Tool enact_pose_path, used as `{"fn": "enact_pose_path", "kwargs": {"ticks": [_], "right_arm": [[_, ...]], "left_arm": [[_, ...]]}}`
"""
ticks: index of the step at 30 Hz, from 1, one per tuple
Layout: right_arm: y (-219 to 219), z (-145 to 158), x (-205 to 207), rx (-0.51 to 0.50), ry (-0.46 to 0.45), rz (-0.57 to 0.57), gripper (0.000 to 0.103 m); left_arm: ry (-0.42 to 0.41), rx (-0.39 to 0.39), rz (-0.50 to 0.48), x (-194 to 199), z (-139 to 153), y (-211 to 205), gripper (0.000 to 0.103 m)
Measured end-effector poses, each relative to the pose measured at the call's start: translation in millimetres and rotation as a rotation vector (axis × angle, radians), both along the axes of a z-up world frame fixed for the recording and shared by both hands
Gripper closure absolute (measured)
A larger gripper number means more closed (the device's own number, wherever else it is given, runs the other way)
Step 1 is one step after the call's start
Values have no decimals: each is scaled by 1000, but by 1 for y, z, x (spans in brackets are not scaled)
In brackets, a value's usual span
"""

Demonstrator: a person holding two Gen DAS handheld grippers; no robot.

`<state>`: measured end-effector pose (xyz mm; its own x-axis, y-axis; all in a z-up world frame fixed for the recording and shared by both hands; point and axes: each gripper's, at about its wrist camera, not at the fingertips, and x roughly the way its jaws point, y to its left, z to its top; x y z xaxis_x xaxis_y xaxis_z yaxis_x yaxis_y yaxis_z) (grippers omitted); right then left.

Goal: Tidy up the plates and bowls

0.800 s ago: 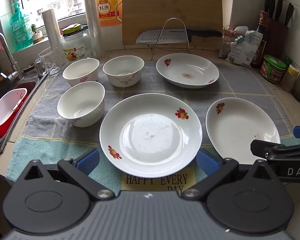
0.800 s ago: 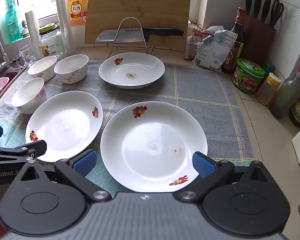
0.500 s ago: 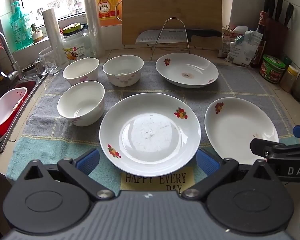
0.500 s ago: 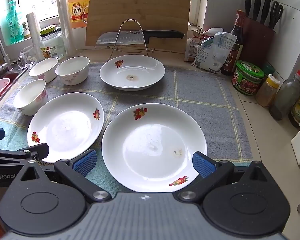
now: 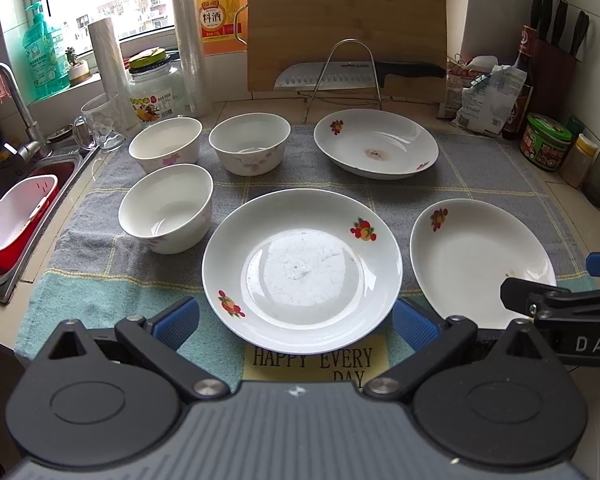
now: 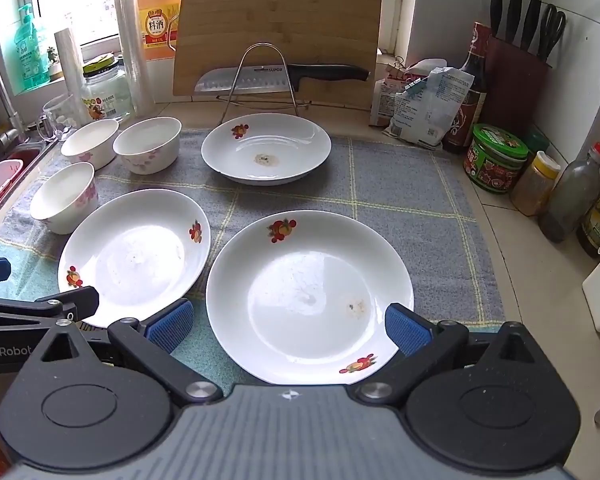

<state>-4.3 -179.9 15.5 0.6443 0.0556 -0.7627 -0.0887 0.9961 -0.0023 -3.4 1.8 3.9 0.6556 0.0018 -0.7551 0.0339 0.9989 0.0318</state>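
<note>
We hold our left gripper point(image 5: 296, 322) with its jaws spread wide and nothing between the blue pads point(image 5: 176, 320); it hovers over the near edge of the middle plate point(image 5: 302, 268), a white dish with fruit decals on its rim. Our right gripper point(image 6: 286, 326) is likewise released, its pads either side of the near rim of the right plate point(image 6: 310, 296) without pressing on it, as far as we can tell.

The two plates lie side by side on a grey and teal checked cloth point(image 6: 400, 192), close together but apart. A third plate point(image 6: 266, 148), marked by a brownish spot at its centre, sits farther back on the cloth, just in front of a wire knife stand point(image 6: 262, 76) bearing a kitchen knife point(image 6: 284, 76), with a bamboo cutting board point(image 6: 278, 32) propped behind.

To the left we see three white bowls with pink flowers: one nearest bowl point(image 5: 166, 208) beside the middle plate, and two rear bowls point(image 5: 166, 144) point(image 5: 250, 144) next to each other behind it. All stand upright and unstacked.

Beyond them are a glass mug point(image 5: 100, 122), a jar point(image 5: 154, 88) and a cooking wine jug point(image 5: 218, 8). The sink point(image 5: 20, 208) lies at far left; a knife block point(image 6: 516, 76) and condiment bottles point(image 6: 572, 196) stand at right.
</note>
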Motion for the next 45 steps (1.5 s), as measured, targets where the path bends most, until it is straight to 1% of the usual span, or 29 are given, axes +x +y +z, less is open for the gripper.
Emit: {"fn": "enact_pose_path", "kwargs": {"ticks": [45], "right_arm": [[10,0,4,-5,2,6,0]], "left_arm": [[17,-8,11,7,1,11,1]]}}
